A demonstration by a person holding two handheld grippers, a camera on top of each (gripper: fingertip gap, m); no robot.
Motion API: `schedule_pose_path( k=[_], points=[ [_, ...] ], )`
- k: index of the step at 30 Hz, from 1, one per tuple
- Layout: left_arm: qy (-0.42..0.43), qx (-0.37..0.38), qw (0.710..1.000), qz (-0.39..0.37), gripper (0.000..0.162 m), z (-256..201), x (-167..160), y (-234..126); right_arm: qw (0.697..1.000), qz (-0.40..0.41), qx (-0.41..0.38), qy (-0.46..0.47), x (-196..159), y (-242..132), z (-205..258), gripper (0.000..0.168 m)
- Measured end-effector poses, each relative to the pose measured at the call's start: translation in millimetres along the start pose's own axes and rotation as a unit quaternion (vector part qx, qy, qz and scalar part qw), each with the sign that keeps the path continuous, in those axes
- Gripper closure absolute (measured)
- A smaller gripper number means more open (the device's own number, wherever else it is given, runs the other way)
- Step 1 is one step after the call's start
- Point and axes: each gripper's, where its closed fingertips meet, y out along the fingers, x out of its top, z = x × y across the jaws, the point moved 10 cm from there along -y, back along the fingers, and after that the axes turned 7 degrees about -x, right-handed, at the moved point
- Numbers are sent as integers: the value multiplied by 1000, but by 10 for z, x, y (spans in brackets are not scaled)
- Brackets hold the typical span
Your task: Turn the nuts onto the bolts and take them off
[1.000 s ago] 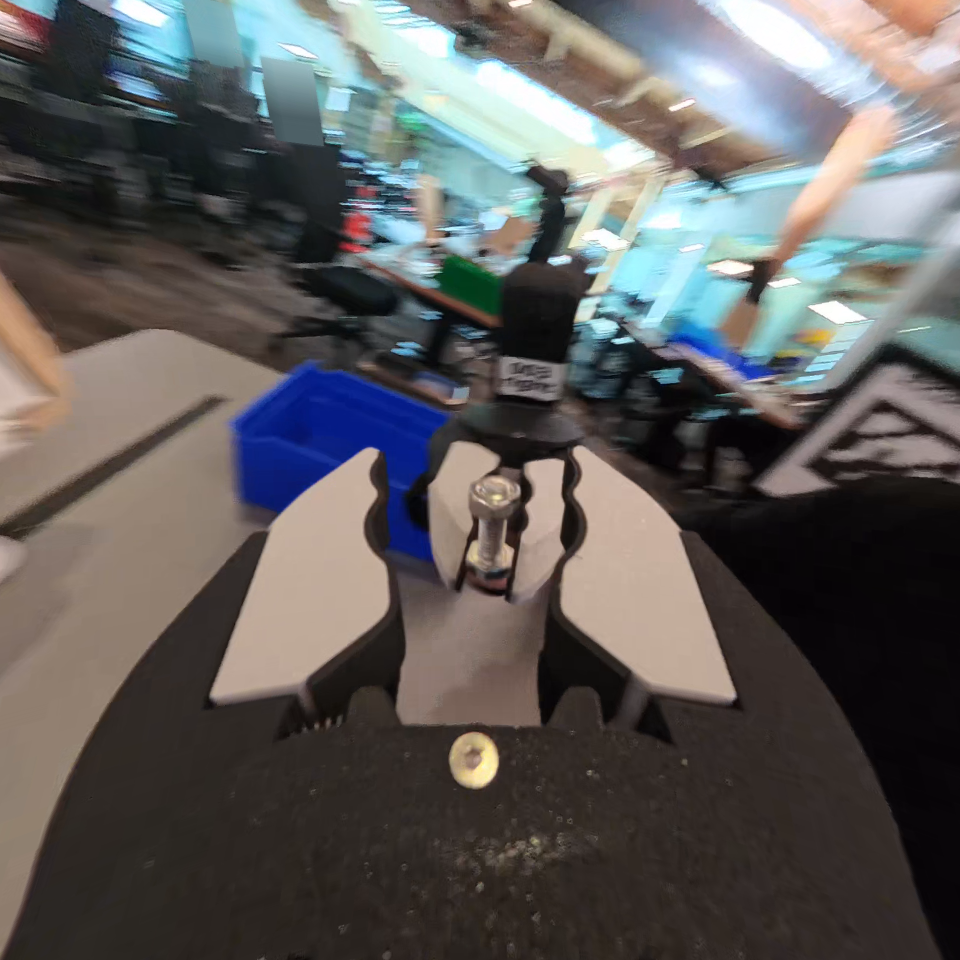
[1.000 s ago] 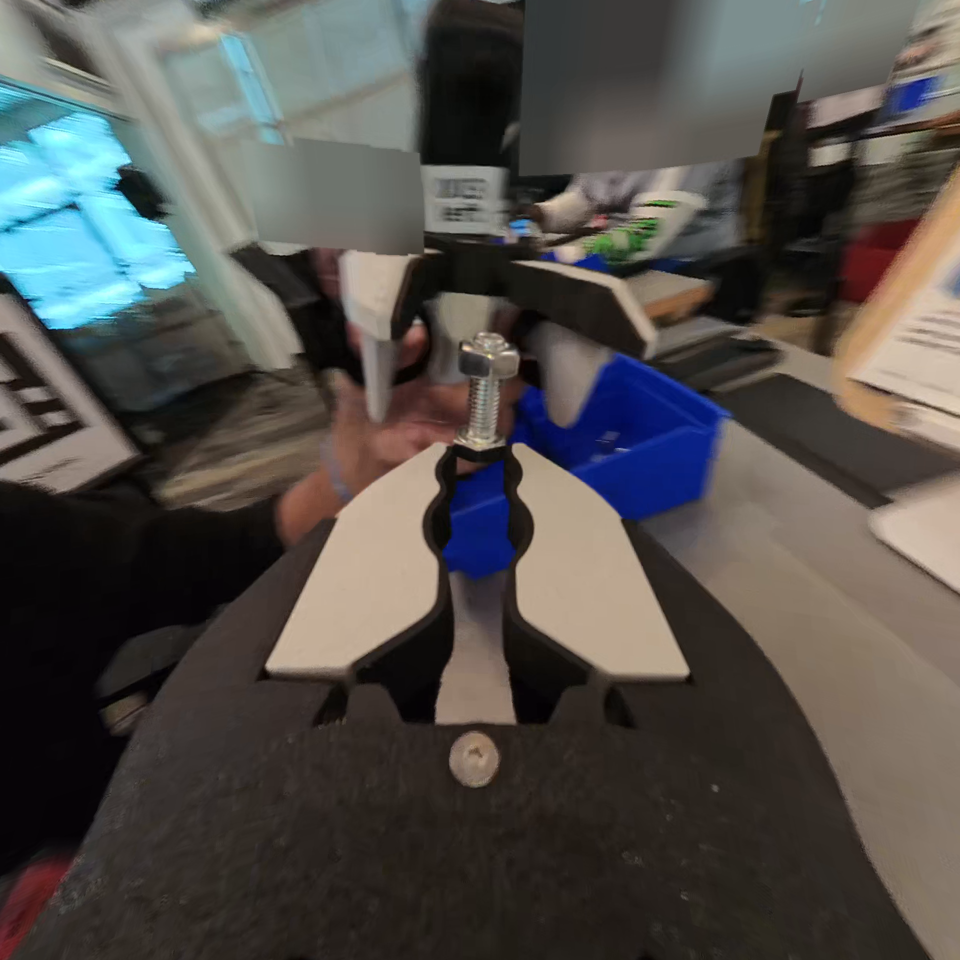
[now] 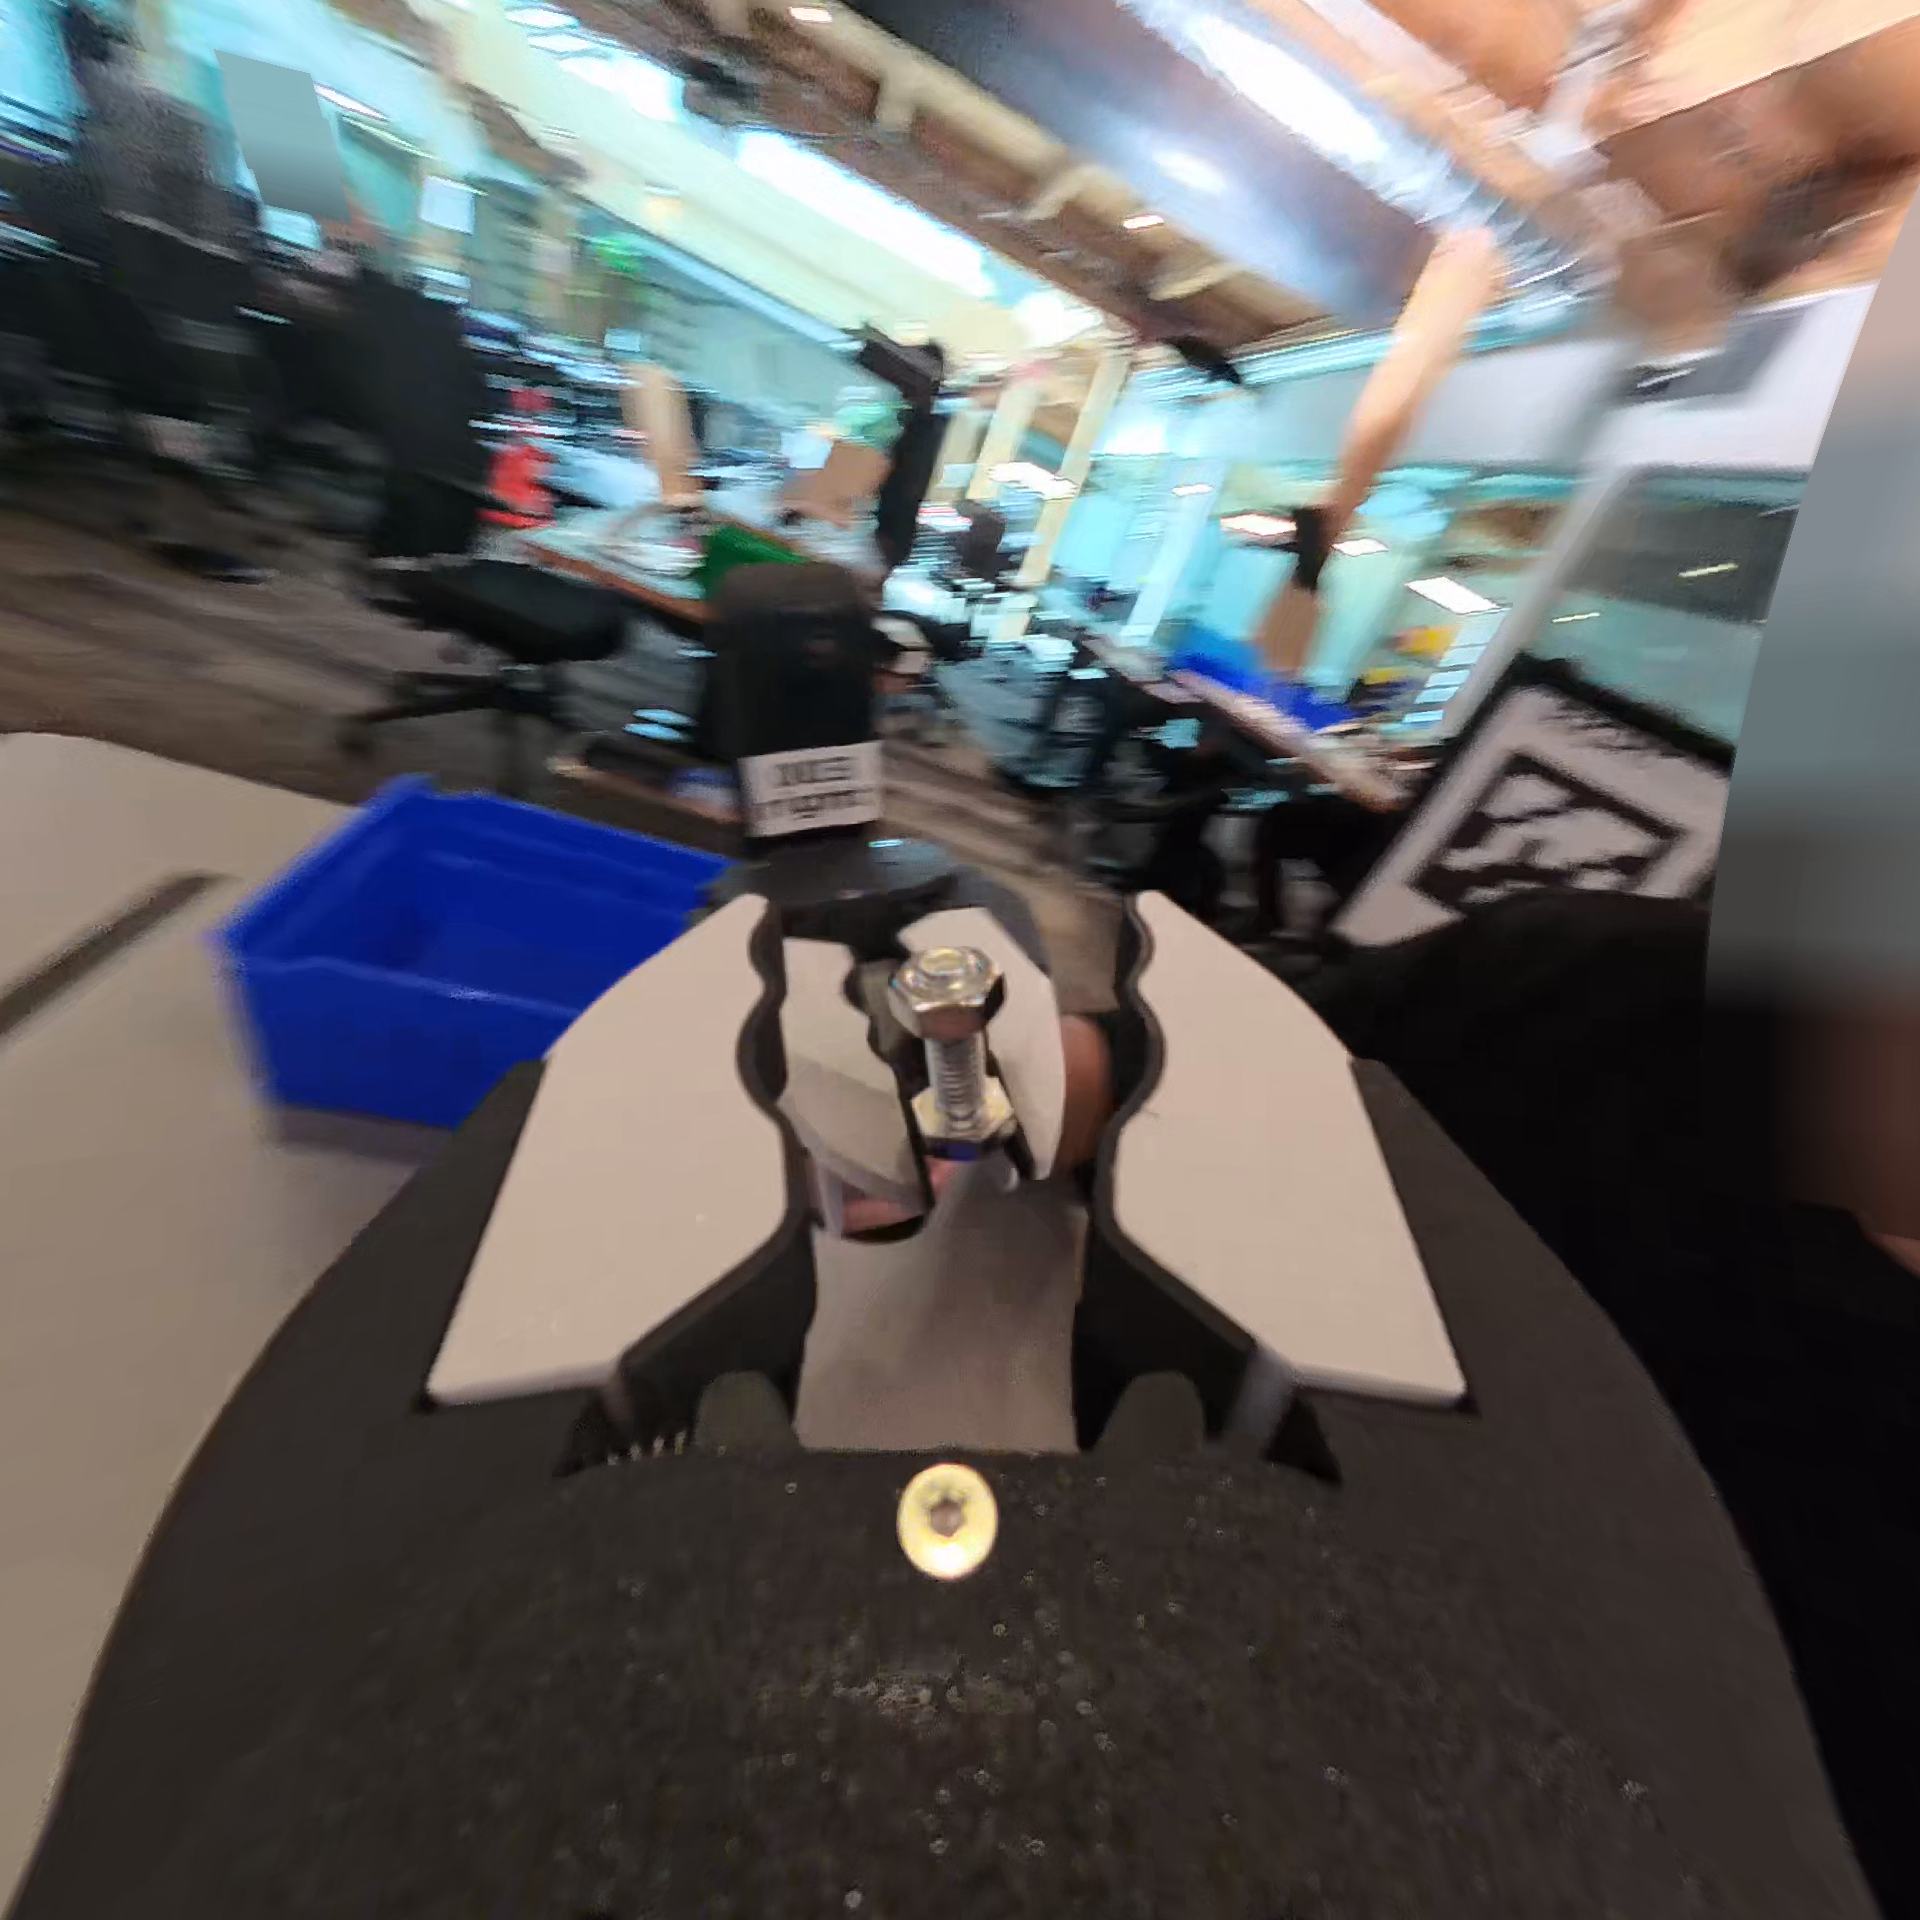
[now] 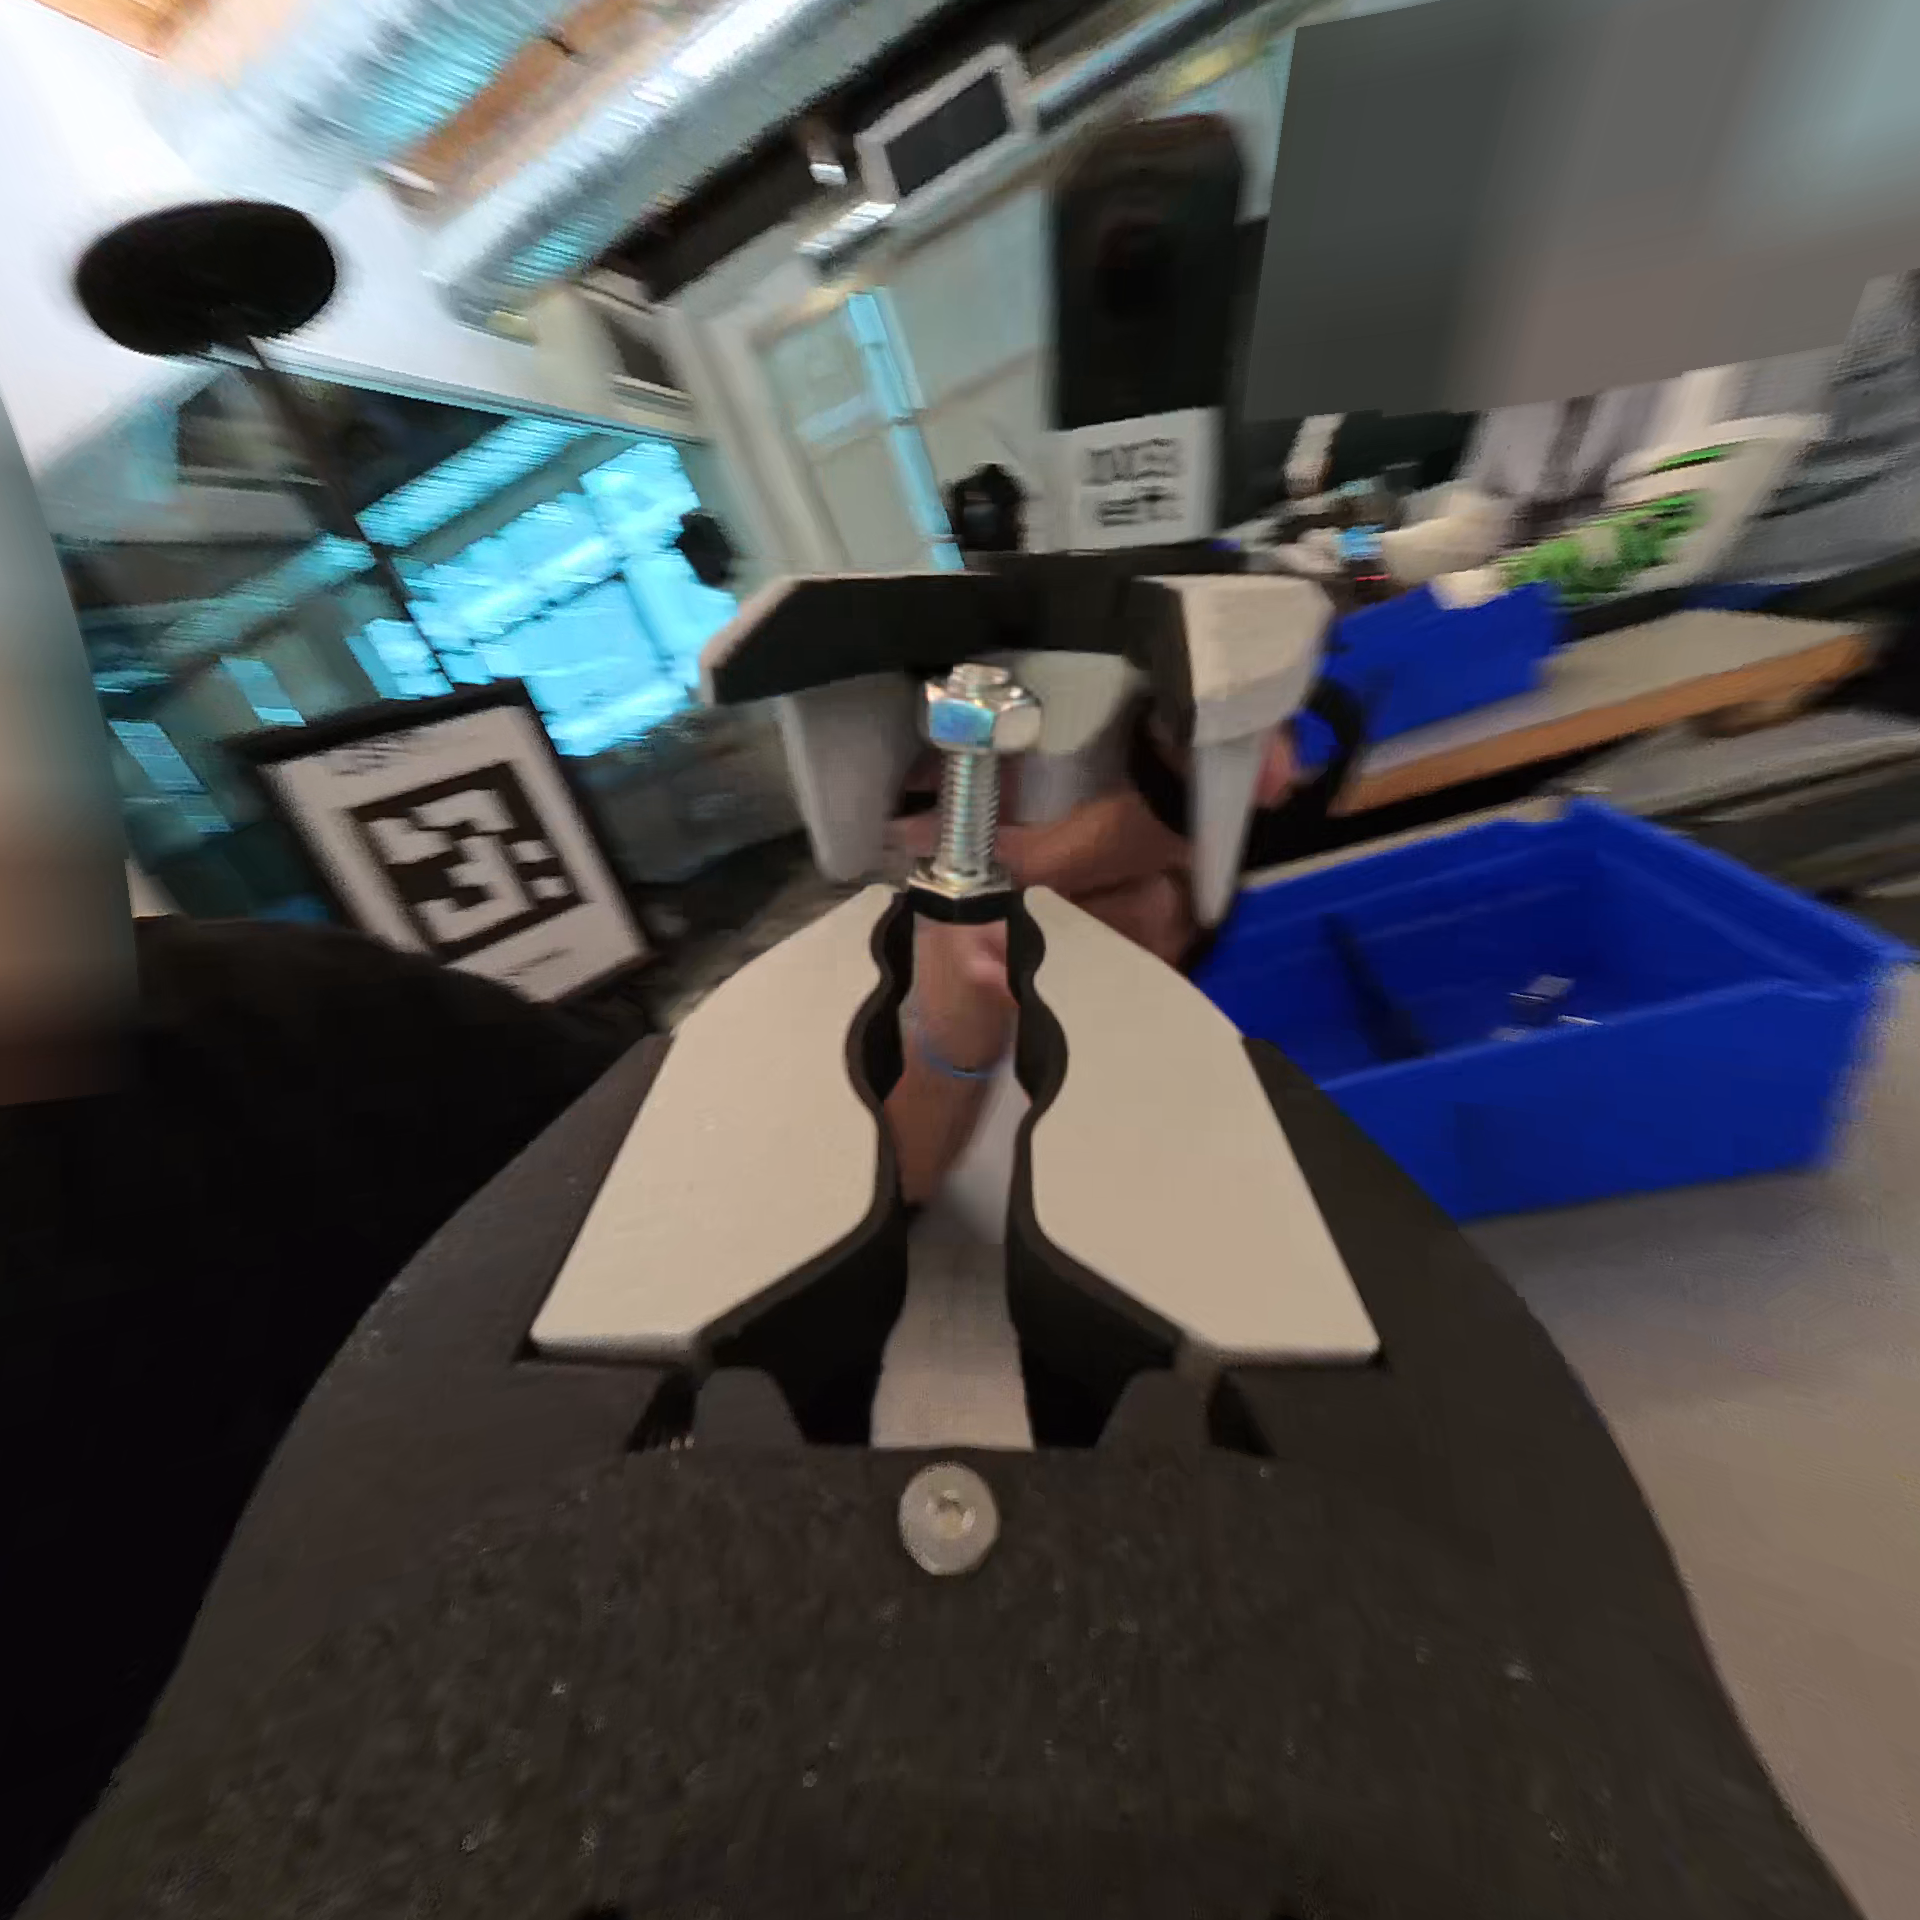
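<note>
The grey table carried a blue bin, which serves here as the landmark; in the right wrist view some small metal pieces lay in one of its compartments, too blurred to name. A black-and-white marker board leaned well to the left of the bin in that view.

Just left of the bin, above the table, the two claws met. The right gripper had its fingers drawn nearly together, pinching at their tips the lower end of a steel bolt, where a hex part sat; whether that part was the bolt's head or a nut could not be told. The bolt stood upright from the tips. The left gripper stood wide open and held nothing; its fingers flanked the bolt with clear gaps on both sides.

At the bolt's upper end sat a hex nut, free of either claw, close under the left gripper's black body.
</note>
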Motion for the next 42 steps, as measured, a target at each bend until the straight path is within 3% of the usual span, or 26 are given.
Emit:
schedule_pose_path(
  k=[5, 11, 14, 18, 22, 25, 27, 30, 34, 40, 42],
  points=[
    [75, 221, 971, 48, 113, -15, -4, 8, 977, 16, -198, -76, 18, -116, -123, 151],
    [101, 280, 951, 84, 139, -49, -45, 62, 971, 27, -212, -108, 17, -85, -70, 151],
    [80, 230, 968, 67, 144, -72, -21, 48, 983, 13, -161, -92, 32, -87, -47, 151],
    [25, 50, 998, 34, 144, -129, 15, 18, 1000, -9, 30, -5, 43, -46, 28, 151],
    [-25, -97, 995, 13, 144, -104, -21, 26, 987, -15, 149, 63, -2, 35, 103, 151],
    [-65, -147, 987, 6, 143, -35, -52, 38, 983, -10, 167, 80, -27, 76, 122, 151],
    [-62, -105, 992, 9, 129, 21, -48, 20, 991, -9, 119, 59, -26, 64, 88, 151],
    [-23, 21, 1000, 1, 116, 68, -5, -40, 1000, 5, -26, -2, 1, 5, 3, 151],
    [56, 180, 982, 26, 114, 47, 6, -43, 970, 20, -226, -87, 29, -123, -105, 151],
    [94, 262, 958, 68, 123, 20, -43, 57, 947, 49, -286, -138, 17, -88, -64, 152],
    [105, 270, 953, 84, 145, 14, -63, 77, 951, 46, -274, -137, 14, -68, -36, 151]
  ],
)
